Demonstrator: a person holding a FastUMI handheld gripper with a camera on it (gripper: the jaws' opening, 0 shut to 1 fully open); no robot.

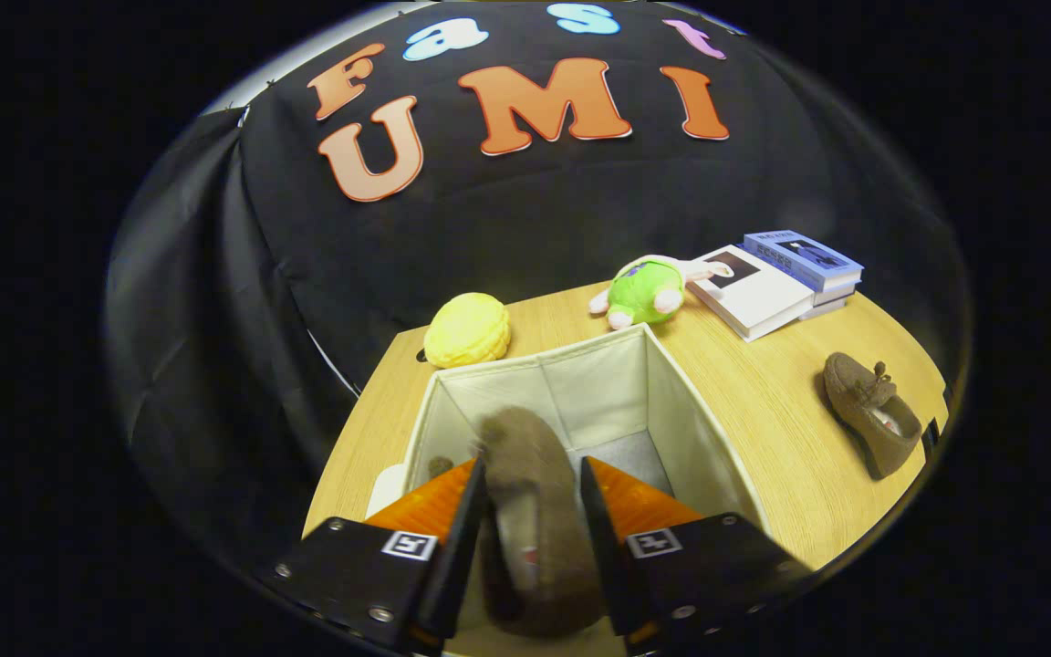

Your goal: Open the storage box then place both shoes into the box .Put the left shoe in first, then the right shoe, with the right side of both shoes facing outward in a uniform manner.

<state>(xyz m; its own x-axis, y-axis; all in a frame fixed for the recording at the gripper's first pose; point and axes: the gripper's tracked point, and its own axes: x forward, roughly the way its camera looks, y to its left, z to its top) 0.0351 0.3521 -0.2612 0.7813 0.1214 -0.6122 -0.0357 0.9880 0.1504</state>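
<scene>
Claw (533, 474) clamped on brown suede slipper (535, 511) inside open cream fabric storage box (681, 401), second brown slipper (872, 415) lying near wooden bench (763, 429) right edge, well apart from box.

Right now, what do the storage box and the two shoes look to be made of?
The storage box looks like soft cream fabric over stiff panels: matte walls with creased seams. The shoe between the gripper fingers looks like brown suede or fleece, fuzzy and matte. The second shoe on the wood-grain table looks the same, with a small bow.
</scene>
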